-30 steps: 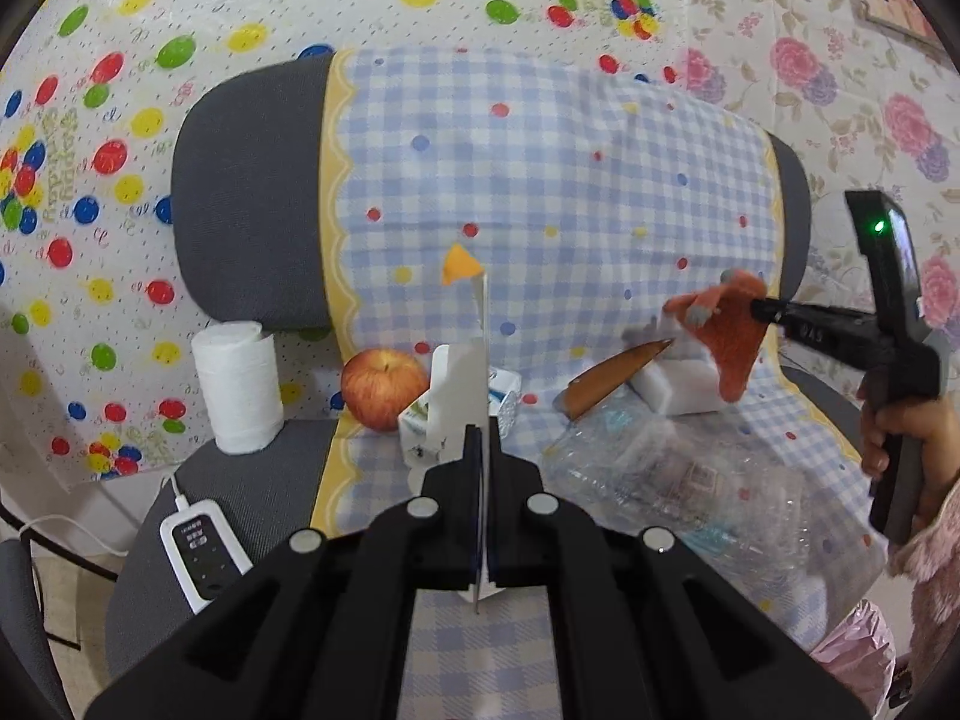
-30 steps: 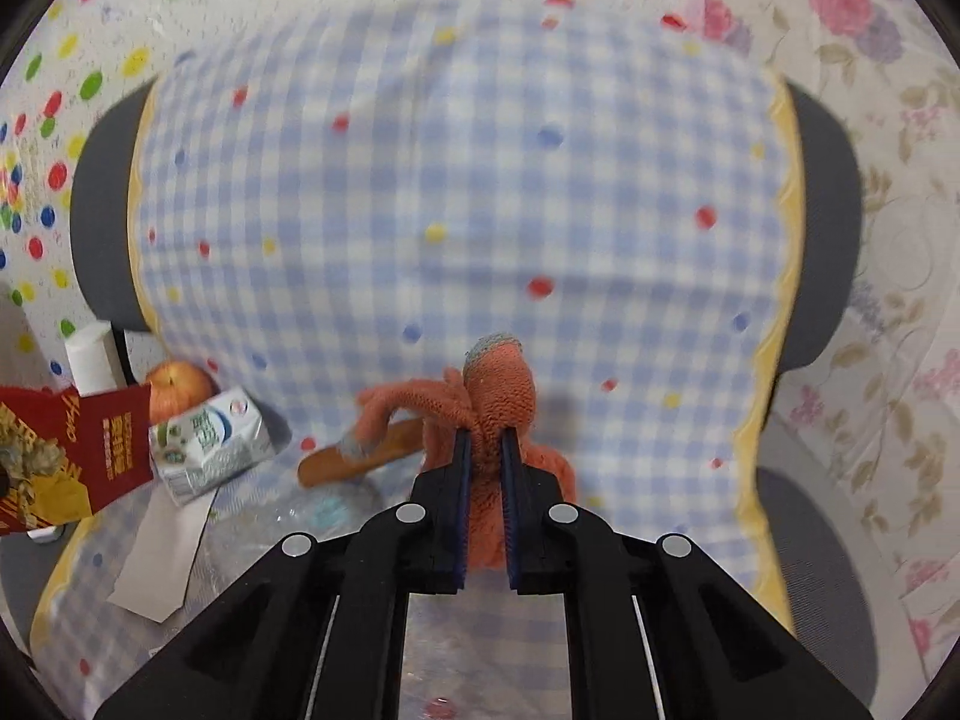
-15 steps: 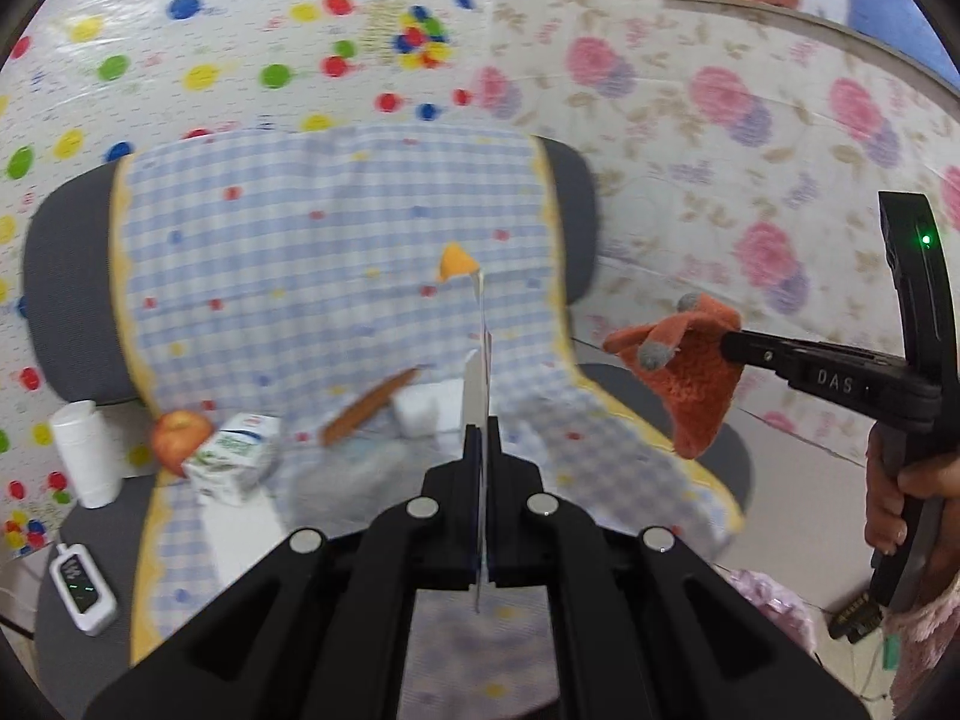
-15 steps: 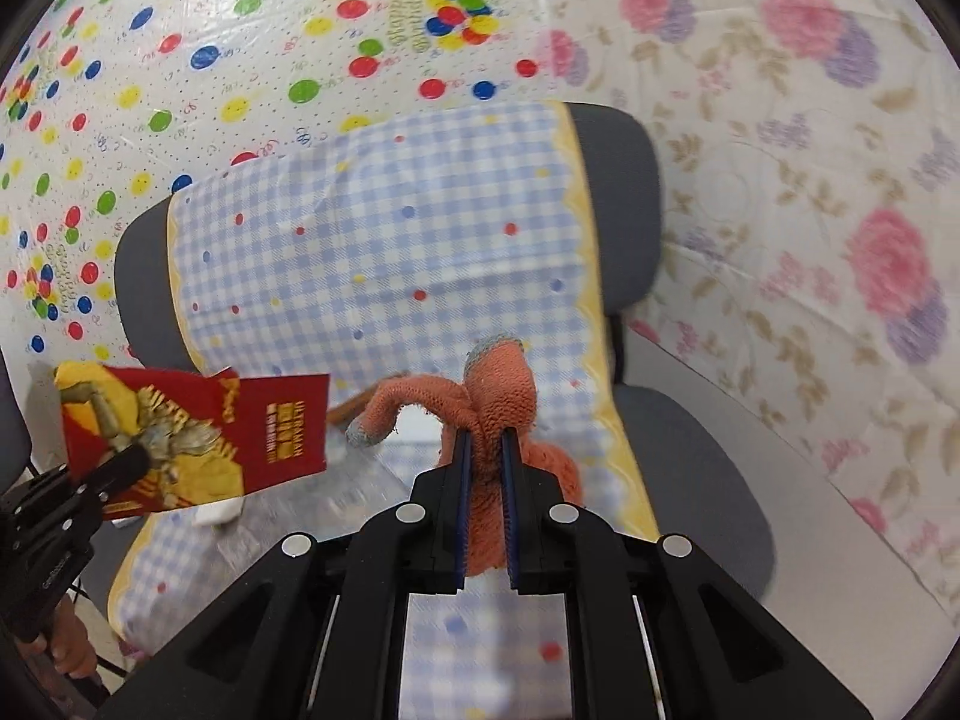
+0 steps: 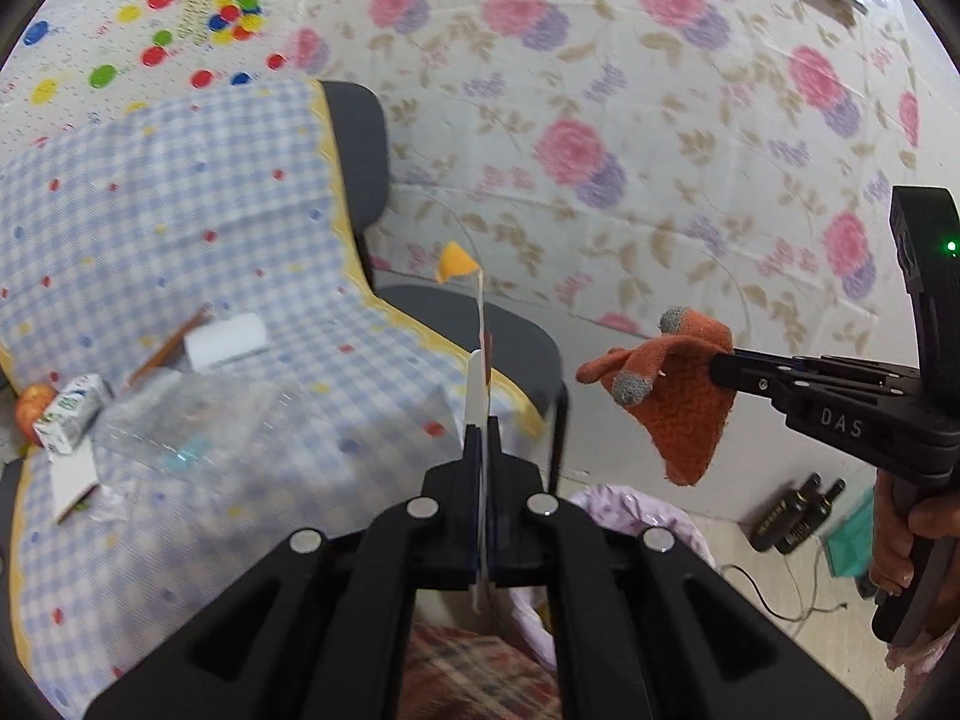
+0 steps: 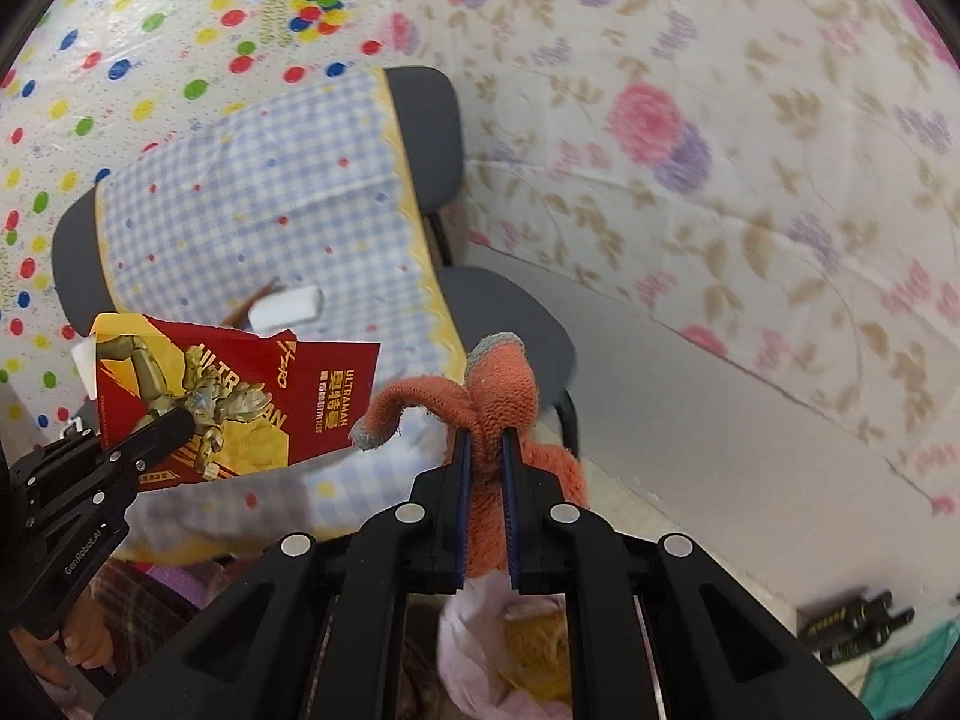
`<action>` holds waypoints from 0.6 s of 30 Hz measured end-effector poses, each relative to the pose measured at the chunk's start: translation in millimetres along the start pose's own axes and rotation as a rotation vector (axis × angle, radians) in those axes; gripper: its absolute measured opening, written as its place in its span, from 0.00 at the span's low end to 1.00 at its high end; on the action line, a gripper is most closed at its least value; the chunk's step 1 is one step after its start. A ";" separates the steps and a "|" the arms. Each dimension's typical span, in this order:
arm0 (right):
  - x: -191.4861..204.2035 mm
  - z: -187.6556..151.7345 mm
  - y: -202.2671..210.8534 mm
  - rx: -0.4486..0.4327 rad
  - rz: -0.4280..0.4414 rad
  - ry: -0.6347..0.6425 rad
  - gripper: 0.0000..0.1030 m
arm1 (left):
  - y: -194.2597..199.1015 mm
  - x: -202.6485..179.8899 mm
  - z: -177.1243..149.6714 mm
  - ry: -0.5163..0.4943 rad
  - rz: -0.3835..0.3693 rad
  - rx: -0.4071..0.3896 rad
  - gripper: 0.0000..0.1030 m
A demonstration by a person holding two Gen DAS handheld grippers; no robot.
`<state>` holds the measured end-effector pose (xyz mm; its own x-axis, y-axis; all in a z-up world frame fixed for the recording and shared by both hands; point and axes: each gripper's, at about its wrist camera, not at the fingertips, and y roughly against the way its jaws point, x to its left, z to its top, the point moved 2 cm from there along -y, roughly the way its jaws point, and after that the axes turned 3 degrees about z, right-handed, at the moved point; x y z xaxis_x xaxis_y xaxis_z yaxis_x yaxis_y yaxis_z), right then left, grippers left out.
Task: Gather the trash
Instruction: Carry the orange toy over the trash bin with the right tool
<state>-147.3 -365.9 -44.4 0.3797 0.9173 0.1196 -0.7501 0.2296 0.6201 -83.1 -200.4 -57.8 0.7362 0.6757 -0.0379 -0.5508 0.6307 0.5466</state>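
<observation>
Both wrist views toward chair (image 5: 360, 144)

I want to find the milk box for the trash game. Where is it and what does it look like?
Look at the chair draped in a blue checked cloth. At the seat's far left edge the small milk carton lies tipped on its side, right beside a red apple. It is the only white box with green print; the white block nearby is plain.

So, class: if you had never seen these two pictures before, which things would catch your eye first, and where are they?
First the orange glove, pinched in the right gripper and dangling above a pink bag. Next the red Ultraman card, clamped in the left gripper in front of the chair's checked cover, where a milk carton and clear plastic wrap lie.
</observation>
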 end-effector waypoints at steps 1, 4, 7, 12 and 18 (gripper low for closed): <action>-4.6 -7.3 2.3 0.008 -0.010 -0.009 0.10 | -1.9 -5.5 -4.6 -0.006 -0.012 0.011 0.00; -22.4 -33.8 6.5 0.039 -0.040 -0.046 0.10 | -10.2 -28.0 -22.4 -0.035 -0.056 0.064 0.00; -34.6 -52.2 5.3 0.067 -0.060 -0.074 0.11 | -18.8 -44.3 -34.1 -0.056 -0.091 0.105 0.00; -52.0 -73.7 -0.7 0.106 -0.059 -0.120 0.11 | -36.8 -66.7 -43.2 -0.084 -0.125 0.155 0.00; -64.9 -76.8 -6.7 0.111 -0.066 -0.132 0.15 | -54.6 -83.5 -41.1 -0.113 -0.142 0.173 0.00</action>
<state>-208.5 -402.0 -115.8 0.4994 0.8491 0.1721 -0.6599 0.2440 0.7106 -130.6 -275.6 -118.8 0.8458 0.5323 -0.0361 -0.3704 0.6346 0.6783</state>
